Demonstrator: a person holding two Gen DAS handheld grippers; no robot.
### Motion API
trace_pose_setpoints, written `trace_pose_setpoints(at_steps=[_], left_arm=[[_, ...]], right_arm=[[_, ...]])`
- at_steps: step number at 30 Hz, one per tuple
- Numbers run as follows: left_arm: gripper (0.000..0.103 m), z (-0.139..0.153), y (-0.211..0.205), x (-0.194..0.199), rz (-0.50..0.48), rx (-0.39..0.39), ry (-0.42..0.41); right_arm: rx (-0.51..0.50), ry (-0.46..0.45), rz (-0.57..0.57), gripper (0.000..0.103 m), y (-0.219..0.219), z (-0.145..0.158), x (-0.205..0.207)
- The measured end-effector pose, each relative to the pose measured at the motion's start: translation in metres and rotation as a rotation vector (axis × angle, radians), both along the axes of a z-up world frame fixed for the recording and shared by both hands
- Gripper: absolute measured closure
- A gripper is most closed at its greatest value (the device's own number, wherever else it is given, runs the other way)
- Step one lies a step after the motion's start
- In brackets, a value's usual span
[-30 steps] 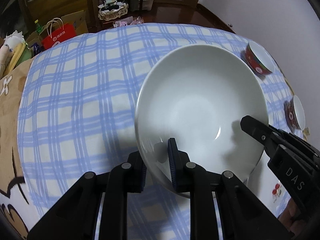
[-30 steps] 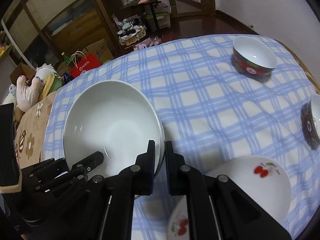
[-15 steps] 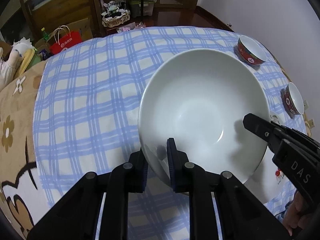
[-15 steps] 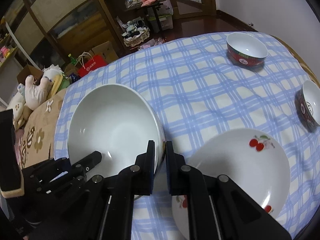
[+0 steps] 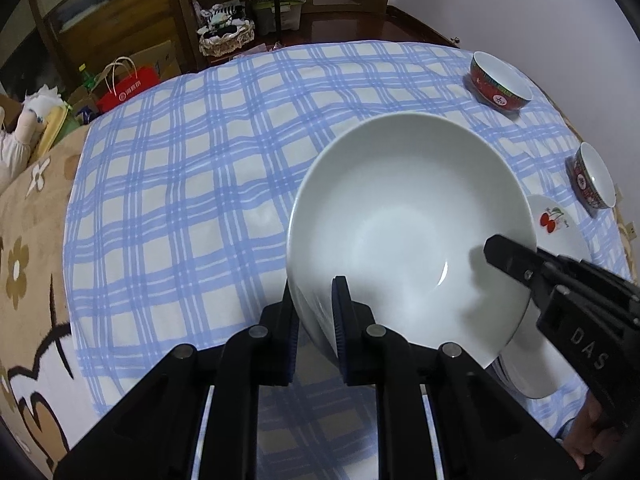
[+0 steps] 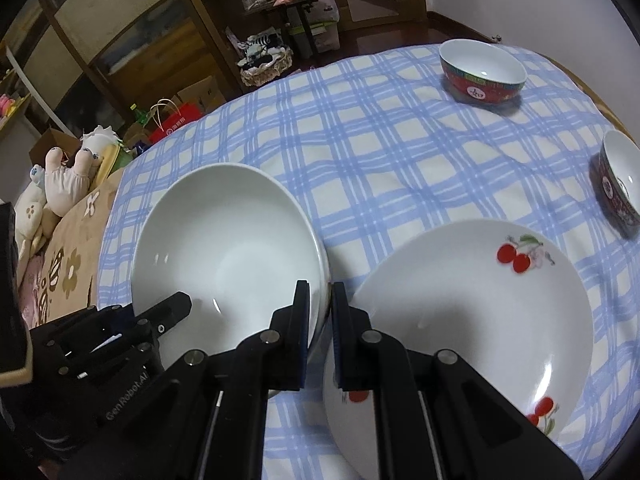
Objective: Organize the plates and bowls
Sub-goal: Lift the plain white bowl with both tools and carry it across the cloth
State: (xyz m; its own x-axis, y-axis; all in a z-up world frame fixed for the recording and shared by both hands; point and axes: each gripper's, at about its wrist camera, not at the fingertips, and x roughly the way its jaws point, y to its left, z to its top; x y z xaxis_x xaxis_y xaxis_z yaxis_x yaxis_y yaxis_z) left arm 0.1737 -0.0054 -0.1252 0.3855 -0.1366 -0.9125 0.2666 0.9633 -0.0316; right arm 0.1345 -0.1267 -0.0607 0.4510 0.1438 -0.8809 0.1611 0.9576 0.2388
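A blue-and-white checked cloth point(image 5: 192, 184) covers the worktop. Along its left edge lies a tan blanket point(image 5: 28, 264) patterned with brown and white flowers. Beyond the far edge, a red paper bag point(image 6: 176, 122) with pale handles stands on the floor beside a cardboard box point(image 6: 202, 94). A soft toy point(image 6: 66, 178) lies at the left, near the blanket. Farther back sit a lace-trimmed basket point(image 5: 226, 38) of dark and light items, a small black stand point(image 6: 302, 12) piled with pink things, and wooden cabinets point(image 6: 100, 20) along the wall.
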Motion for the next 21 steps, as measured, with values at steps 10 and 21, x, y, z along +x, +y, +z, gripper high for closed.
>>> trace_pose_setpoints(at_steps=[10,21], left_arm=[[0.087,-0.013,0.002,0.025,0.015,-0.018,0.022],[0.087,-0.017,0.004,0.037,0.022,-0.047,0.035]], right_arm=[[0.011,0.014,0.005,0.09,-0.002,-0.013,0.02],[0.001,0.01,0.014,0.089,-0.001,-0.019,0.03]])
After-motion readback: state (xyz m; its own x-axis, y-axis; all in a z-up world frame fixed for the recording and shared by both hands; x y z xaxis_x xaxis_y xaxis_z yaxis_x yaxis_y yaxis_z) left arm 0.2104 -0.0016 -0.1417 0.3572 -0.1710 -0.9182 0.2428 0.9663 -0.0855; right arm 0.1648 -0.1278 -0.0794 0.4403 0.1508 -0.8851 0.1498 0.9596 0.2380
